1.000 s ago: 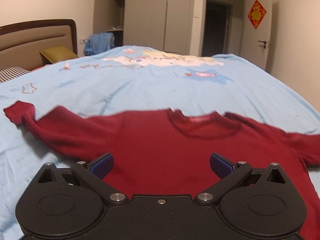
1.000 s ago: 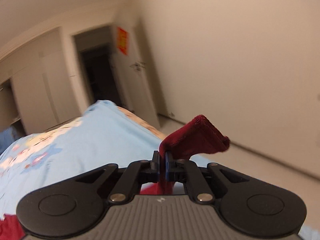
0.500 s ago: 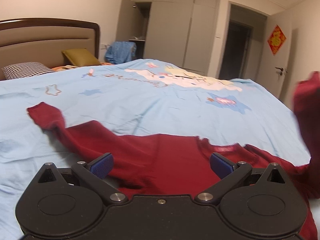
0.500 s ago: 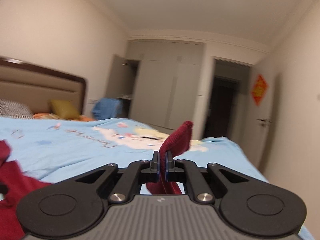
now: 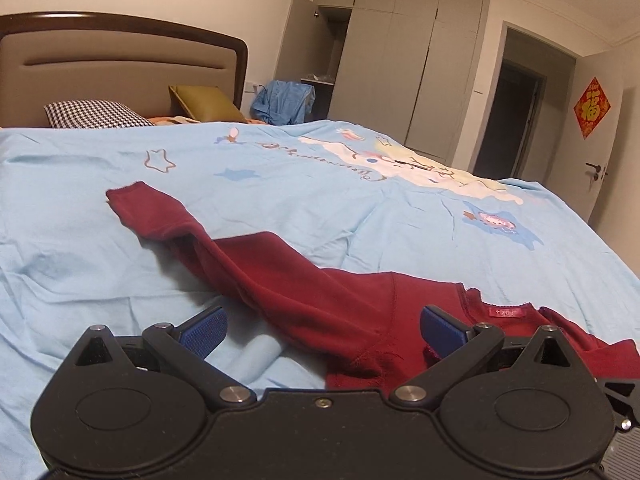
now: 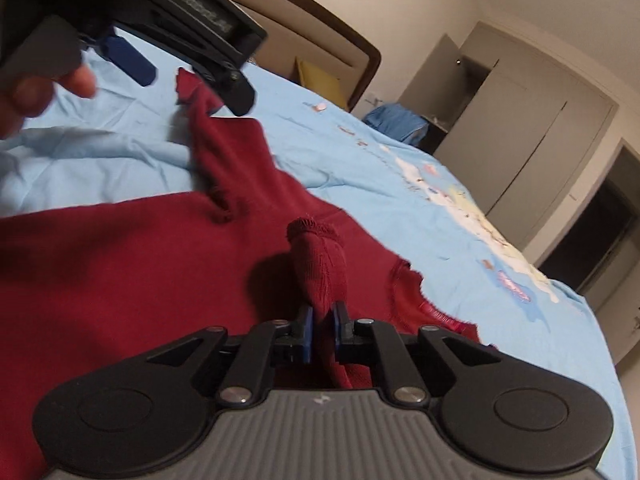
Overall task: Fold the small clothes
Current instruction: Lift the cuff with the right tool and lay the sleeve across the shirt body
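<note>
The right gripper [image 6: 321,328] pinches a sleeve cuff [image 6: 316,256] of the red sweater [image 6: 132,264], which lies on the blue bedspread [image 5: 360,208] (other sleeve toward ten o'clock); the left gripper [image 5: 322,328] hovers spread.

Dim, warm indoor light, probably from overhead. Both views bulge with fisheye distortion and darken at the corners. In the right wrist view the hand [image 6: 24,92] at upper left is blurred, and the raised sleeve [image 6: 320,264] casts a soft shadow.
</note>
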Demonstrator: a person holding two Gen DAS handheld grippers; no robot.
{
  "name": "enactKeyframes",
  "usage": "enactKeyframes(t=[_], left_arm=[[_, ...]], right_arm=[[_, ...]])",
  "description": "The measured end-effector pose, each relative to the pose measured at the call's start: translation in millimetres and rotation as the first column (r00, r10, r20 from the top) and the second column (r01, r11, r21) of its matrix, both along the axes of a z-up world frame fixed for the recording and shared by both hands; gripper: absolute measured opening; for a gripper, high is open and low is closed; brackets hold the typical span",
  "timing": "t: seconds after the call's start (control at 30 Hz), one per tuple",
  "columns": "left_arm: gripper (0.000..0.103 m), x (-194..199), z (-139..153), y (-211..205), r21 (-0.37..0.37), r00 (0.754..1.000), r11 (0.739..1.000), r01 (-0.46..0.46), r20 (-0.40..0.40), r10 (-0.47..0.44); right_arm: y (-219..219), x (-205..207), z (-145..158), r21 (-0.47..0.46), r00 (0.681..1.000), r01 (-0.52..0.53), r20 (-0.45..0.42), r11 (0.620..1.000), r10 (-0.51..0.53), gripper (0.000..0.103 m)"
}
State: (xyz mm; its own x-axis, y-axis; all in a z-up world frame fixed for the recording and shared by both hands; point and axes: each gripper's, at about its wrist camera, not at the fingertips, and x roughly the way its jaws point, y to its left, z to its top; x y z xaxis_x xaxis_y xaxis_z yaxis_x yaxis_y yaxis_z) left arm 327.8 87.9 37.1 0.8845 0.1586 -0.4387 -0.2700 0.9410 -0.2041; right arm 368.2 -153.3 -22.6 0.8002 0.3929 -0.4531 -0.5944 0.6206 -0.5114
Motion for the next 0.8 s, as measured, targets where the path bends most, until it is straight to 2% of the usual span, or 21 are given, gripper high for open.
enactKeyframes(t=[0.03,0.07,0.1,0.13,0.23,0.3,0.37,0.43,0.53,0.67,0.7,0.73,0.77,0.8], left_arm=[[0.102,3.0,-2.1,-2.4,-0.009,1.000,1.000,0.013,0.000,-0.013],[0.102,5.1,-4.7,-5.6,-0.017,1.000,0.999,0.030,0.001,-0.030],[0.102,8.5,-6.9,-9.6,-0.025,0.999,0.998,0.050,0.003,-0.050],[0.102,12.0,-9.1,-14.4,-0.034,0.997,0.997,0.073,0.003,-0.073],[0.102,24.1,-15.1,-29.6,-0.061,0.988,0.986,0.152,0.014,-0.152],[0.102,36.3,-25.1,-41.8,-0.061,0.984,0.982,0.178,-0.010,-0.179],[0.102,47.4,-36.3,-50.7,-0.055,0.982,0.981,0.184,-0.034,-0.186],[0.102,55.8,-47.7,-56.8,-0.034,0.982,0.984,0.178,-0.065,-0.179],[0.102,60.1,-60.7,-63.8,-0.005,0.980,0.985,0.172,-0.098,-0.172],[0.102,60.5,-65.9,-67.5,0.007,0.978,0.985,0.174,-0.115,-0.172],[0.102,59.7,-64.4,-68.3,0.009,0.979,0.985,0.174,-0.112,-0.172],[0.102,59.5,-63.0,-68.1,0.005,0.979,0.985,0.174,-0.107,-0.173],[0.102,59.1,-60.8,-67.5,-0.005,0.979,0.984,0.176,-0.100,-0.176],[0.102,59.2,-59.0,-67.0,-0.016,0.979,0.984,0.179,-0.094,-0.179]], right_arm=[[-3.8,-2.3,2.6,0.014,1.000,-0.001,-0.012,1.000,0.001,0.030],[-14.0,-6.7,5.8,0.038,1.000,0.003,-0.024,0.999,-0.002,0.041],[-21.4,-6.8,10.6,0.067,0.999,0.011,-0.037,0.998,-0.009,0.058],[-31.5,-7.3,15.7,0.097,0.999,0.024,-0.047,0.995,-0.020,0.064],[-72.1,-9.6,27.7,0.177,0.993,0.104,-0.079,0.979,-0.091,0.072],[-100.8,-6.2,34.3,0.227,0.982,0.180,-0.091,0.957,-0.163,0.076],[-131.0,1.8,40.2,0.273,0.961,0.275,-0.112,0.922,-0.253,0.078],[-161.4,17.7,44.1,0.328,0.921,0.389,-0.152,0.861,-0.358,0.078],[-204.3,48.7,45.6,0.391,0.837,0.547,-0.247,0.740,-0.488,0.076],[-244.8,95.8,36.2,0.446,0.732,0.681,-0.438,0.581,-0.521,0.065],[-251.0,103.4,34.0,0.458,0.718,0.696,-0.473,0.554,-0.511,0.057],[-256.5,108.9,32.2,0.472,0.708,0.706,-0.499,0.528,-0.500,0.035],[-261.1,112.1,31.2,0.488,0.708,0.706,-0.517,0.514,-0.482,0.022],[-266.2,112.0,32.0,0.501,0.708,0.705,-0.528,0.502,-0.468,0.014]])
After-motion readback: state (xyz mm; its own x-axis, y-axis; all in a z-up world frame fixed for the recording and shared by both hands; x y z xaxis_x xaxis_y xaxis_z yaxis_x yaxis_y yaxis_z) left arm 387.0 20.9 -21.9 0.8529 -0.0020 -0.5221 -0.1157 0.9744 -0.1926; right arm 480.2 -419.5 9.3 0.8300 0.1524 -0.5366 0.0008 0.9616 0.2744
